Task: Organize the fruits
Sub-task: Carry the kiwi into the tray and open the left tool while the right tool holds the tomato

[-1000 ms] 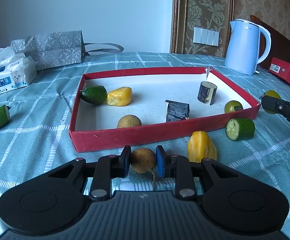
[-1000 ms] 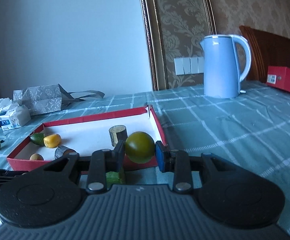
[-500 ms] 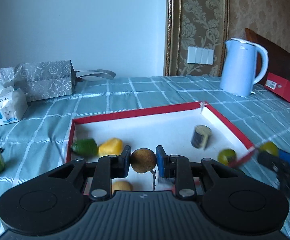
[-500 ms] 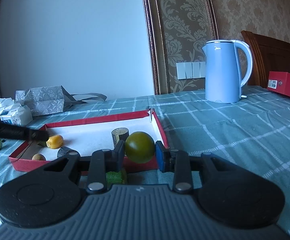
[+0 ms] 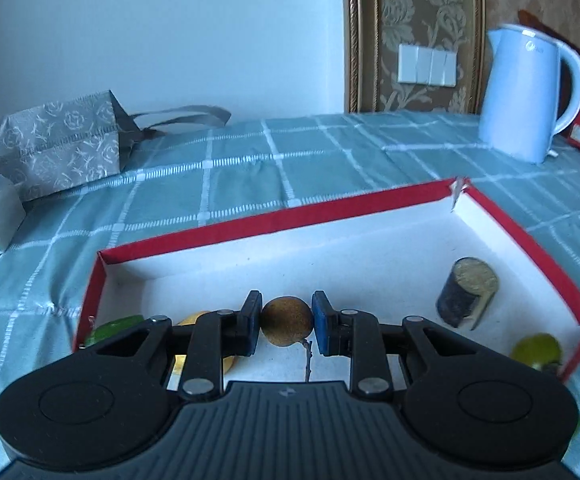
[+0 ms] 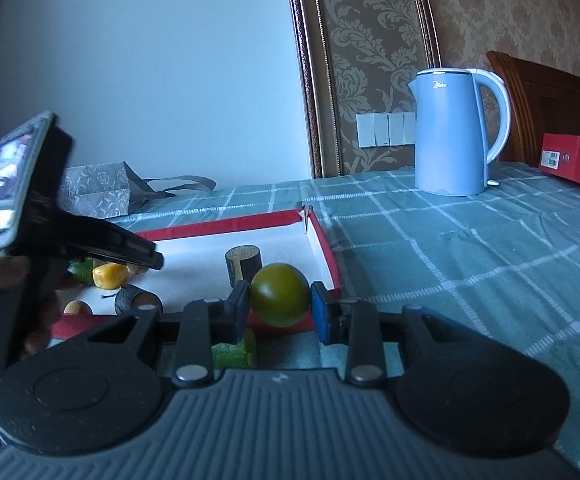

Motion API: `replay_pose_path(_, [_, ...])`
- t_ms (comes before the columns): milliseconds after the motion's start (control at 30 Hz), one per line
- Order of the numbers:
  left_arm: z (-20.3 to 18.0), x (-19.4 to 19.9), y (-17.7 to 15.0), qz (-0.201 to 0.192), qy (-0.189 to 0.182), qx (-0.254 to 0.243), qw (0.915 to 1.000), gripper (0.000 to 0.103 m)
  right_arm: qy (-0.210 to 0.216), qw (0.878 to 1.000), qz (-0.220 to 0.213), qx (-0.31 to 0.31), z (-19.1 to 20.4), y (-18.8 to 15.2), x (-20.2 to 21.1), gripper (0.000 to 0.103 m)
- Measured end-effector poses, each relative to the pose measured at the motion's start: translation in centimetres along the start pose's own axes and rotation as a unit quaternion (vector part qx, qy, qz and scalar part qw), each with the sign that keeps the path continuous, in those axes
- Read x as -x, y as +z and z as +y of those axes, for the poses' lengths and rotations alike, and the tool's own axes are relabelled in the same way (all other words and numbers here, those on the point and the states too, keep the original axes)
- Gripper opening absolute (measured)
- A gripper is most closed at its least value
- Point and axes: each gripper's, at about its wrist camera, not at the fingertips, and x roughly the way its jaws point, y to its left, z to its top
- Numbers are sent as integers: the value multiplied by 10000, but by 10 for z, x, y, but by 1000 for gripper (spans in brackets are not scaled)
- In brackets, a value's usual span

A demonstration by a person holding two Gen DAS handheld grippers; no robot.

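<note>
My left gripper point(image 5: 286, 322) squeezed the brown fruit point(image 5: 286, 321) above the red tray point(image 5: 274, 220). My right gripper point(image 6: 280, 306) squeezed the green fruit point(image 6: 280, 294) outside it. Round fruit could roll on landing.

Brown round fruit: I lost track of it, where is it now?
In the left wrist view, the brown round fruit sits clamped between the left gripper fingers, above the red tray's white floor, near its front.

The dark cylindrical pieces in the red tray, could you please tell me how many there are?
2: one upright dark cylinder near the tray's far right corner, one lying cylinder by the near wall. Others may be hidden behind the grippers.
</note>
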Motion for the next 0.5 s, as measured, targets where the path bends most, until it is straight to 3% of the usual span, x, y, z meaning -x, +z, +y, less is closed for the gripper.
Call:
replay_pose_path(200, [3,-4,-2,14,-25,27,10000,32,24,10000,22,14,0,1,-1,31])
replay_pose_path(267, [3,3,-1,-123,46,-8,9999,49,34,10000,38,22,0,1,-1,31])
replay_pose_path(400, [2,31,-6,-528,190,-76,9984,69,31,10000,23,16,0,1,-1,31])
replay_pose_path(433, [1,40,-9,-708,330,-126,9969,79,32,10000,28,18,0,1,-2,31])
replay_pose_path(500, [2,58,-16,-1008,532,-152,9934,82,30,10000,28,21,0,1,-2,31])
